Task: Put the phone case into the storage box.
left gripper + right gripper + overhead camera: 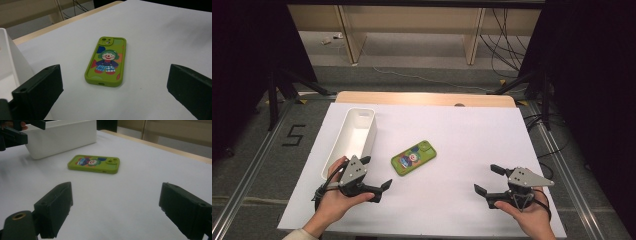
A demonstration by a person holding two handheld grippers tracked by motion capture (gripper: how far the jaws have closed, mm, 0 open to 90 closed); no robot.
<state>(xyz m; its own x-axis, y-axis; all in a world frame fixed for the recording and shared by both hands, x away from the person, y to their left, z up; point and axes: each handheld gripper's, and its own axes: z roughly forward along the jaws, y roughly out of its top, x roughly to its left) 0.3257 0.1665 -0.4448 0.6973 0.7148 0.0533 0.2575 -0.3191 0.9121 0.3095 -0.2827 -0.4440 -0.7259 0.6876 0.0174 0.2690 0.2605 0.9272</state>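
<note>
Left gripper view crops the white bin [10,60] at its edge.

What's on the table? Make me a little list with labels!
table cover: white sheet
toy-looking thing: green phone case with a clown picture, lying flat
box: long white bin, left of the case
left hand-held gripper: open, holding nothing, near the bin
right hand-held gripper: open, holding nothing
touching the case: nothing

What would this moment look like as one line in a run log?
left gripper: jaws open, empty | right gripper: jaws open, empty | green phone: flat on table, untouched | white bin: left of phone
</note>
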